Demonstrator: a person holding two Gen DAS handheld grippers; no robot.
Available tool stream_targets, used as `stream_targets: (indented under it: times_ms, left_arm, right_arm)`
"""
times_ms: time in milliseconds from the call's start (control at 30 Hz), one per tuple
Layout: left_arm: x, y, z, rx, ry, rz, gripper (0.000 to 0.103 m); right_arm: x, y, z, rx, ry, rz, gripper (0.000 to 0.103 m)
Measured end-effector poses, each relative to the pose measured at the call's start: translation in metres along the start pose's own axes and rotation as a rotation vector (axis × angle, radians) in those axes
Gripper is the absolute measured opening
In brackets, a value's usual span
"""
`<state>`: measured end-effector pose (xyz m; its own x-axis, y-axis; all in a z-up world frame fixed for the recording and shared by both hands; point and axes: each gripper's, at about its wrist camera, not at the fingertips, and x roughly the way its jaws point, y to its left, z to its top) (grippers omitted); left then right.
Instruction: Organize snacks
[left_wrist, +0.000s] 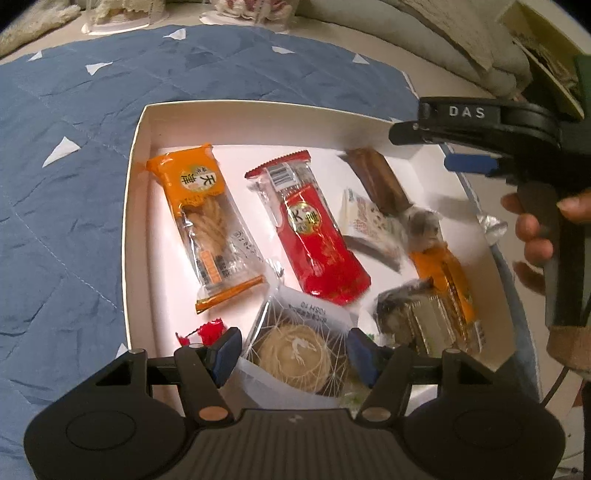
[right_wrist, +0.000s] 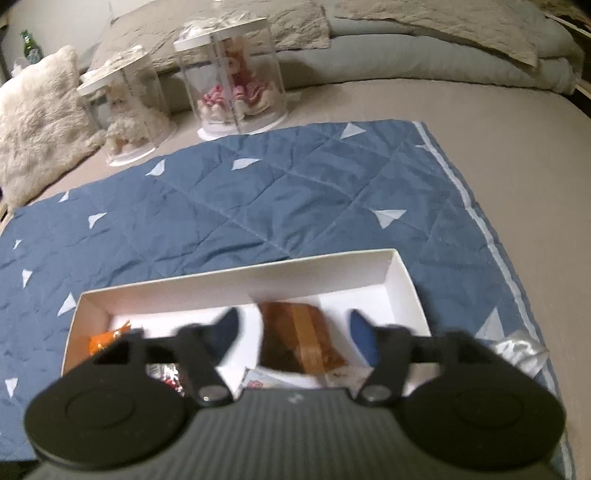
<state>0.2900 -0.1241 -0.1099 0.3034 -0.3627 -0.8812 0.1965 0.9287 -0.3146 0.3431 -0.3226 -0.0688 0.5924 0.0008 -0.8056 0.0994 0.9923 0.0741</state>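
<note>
From the left wrist we look steeply down, close over the shallow white cardboard box (left_wrist: 137, 206) on the blue quilted mat with white triangles (left_wrist: 66, 192), its wrapped snacks filling our view. From the right wrist we sit lower and look more level across the box's far wall (right_wrist: 236, 284) and the mat (right_wrist: 295, 199) toward the grey bedding. Both views share the box, the mat and the brown wrapped bar (left_wrist: 380, 182) (right_wrist: 299, 339).
</note>
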Motion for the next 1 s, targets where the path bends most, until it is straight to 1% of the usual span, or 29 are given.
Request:
stream_targets:
  times_ms: [67, 133, 200, 267, 333, 400, 467, 500, 600, 633, 667, 833, 1000]
  left_arm:
    - [-0.002, -0.002, -0.001, 0.011, 0.002, 0.006, 0.073]
    - [-0.005, -0.003, -0.002, 0.026, -0.004, 0.016, 0.076]
    - [-0.007, -0.005, -0.003, 0.034, -0.006, 0.019, 0.081]
    - [-0.011, -0.005, -0.003, 0.036, -0.012, 0.015, 0.088]
    - [-0.014, -0.006, -0.004, 0.042, -0.016, 0.015, 0.090]
    - [-0.015, -0.007, -0.005, 0.047, -0.018, 0.016, 0.095]
    - [-0.017, -0.008, -0.006, 0.051, -0.016, 0.013, 0.102]
    - [-0.019, -0.008, -0.006, 0.049, -0.018, 0.011, 0.103]
    - [-0.022, -0.010, -0.008, 0.045, -0.019, 0.008, 0.103]
    - [-0.023, -0.010, -0.009, 0.046, -0.021, 0.005, 0.103]
    - [-0.026, -0.010, -0.010, 0.045, -0.028, 0.003, 0.103]
    - [-0.041, -0.009, -0.014, 0.039, -0.067, 0.001, 0.103]
    - [-0.065, -0.004, -0.017, 0.004, -0.134, 0.015, 0.103]
  right_arm:
    - [-0.001, 0.003, -0.001, -0.026, 0.007, -0.003, 0.079]
    - [-0.001, 0.003, -0.001, -0.040, 0.019, -0.005, 0.079]
    - [-0.002, 0.003, -0.002, -0.051, 0.032, -0.005, 0.079]
    - [-0.003, 0.003, -0.003, -0.060, 0.041, -0.005, 0.079]
    - [-0.005, 0.003, -0.005, -0.070, 0.049, -0.008, 0.080]
    - [-0.007, 0.003, -0.006, -0.078, 0.051, -0.010, 0.081]
    - [-0.011, 0.003, -0.008, -0.085, 0.052, -0.013, 0.082]
    - [-0.013, 0.002, -0.009, -0.086, 0.049, -0.013, 0.083]
    - [-0.020, 0.001, -0.011, -0.083, 0.037, -0.014, 0.087]
    - [-0.023, 0.001, -0.012, -0.081, 0.030, -0.018, 0.091]
    - [-0.026, 0.001, -0.013, -0.083, 0.020, -0.017, 0.094]
    - [-0.041, -0.001, -0.018, -0.098, -0.002, -0.011, 0.102]
    - [-0.059, -0.001, -0.025, -0.122, -0.019, -0.024, 0.102]
